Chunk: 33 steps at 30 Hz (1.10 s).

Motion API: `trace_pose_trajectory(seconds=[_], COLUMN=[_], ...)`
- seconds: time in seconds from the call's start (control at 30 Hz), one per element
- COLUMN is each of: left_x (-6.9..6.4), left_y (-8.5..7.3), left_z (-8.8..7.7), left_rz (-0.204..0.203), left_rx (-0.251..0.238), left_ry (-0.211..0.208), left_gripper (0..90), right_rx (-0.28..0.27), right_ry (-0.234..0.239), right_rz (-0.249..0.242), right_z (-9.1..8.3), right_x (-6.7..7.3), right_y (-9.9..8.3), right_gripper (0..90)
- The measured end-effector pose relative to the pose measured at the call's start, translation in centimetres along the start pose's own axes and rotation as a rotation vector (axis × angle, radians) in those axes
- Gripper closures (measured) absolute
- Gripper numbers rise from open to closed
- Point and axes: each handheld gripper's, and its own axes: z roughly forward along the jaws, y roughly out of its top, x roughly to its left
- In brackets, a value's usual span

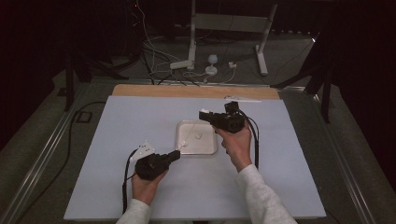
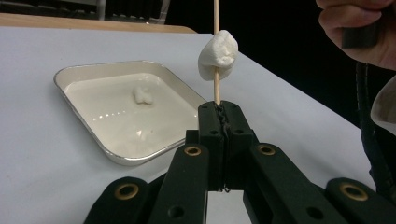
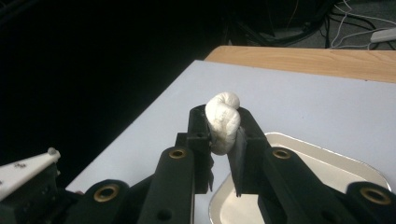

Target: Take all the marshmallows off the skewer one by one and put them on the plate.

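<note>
Now a marshmallow (image 3: 223, 122) is seen pinched between the jaws of the right gripper (image 3: 223, 135), squeezed at its middle so that its rounded top bulges above the jaw tips. That gripper (image 1: 208, 115) is held above the far right corner of the tray (image 1: 212, 150), clear of the tray floor. The right jaws are clamped on the marshmallow, not fully together, with the soft white mass filling the gap between them.

A thin wooden skewer (image 2: 216, 88) is gripped upright by the left gripper (image 2: 219, 109), whose jaws are pressed tight together around the stick's lower end. A second marshmallow (image 2: 218, 55) is threaded on the skewer a little above the jaw tips, not touching them. In the high view the left gripper (image 1: 176, 155) is placed at the near left edge of the tray.

On the pale mat (image 1: 116, 140) the shallow metal tray is set, and another white piece (image 2: 143, 94) is left lying on its floor. The right hand (image 2: 362, 32) is seen beyond the skewer in the left gripper view, well apart from it. Between the held marshmallow and the skewer tip nothing is seen standing in the way.
</note>
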Motion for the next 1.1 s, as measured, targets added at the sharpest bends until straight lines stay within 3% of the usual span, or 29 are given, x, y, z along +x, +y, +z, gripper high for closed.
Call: trace_pose_trajectory(seconds=[0.63, 1.1], left_x=[0.7, 0.8], left_y=[0.2, 0.1], left_z=[-0.6, -0.5], left_rz=[-0.033, -0.034], left_rx=[-0.032, -0.031], left_ry=[0.018, 0.019], left_gripper=[89.6, 89.6], right_rx=[0.094, 0.196], right_ry=[-0.066, -0.120], right_rz=[-0.046, -0.038], right_z=[1.2, 3.1], right_x=[-1.4, -2.5], right_y=[-2.3, -4.2], right_gripper=[77.9, 77.8])
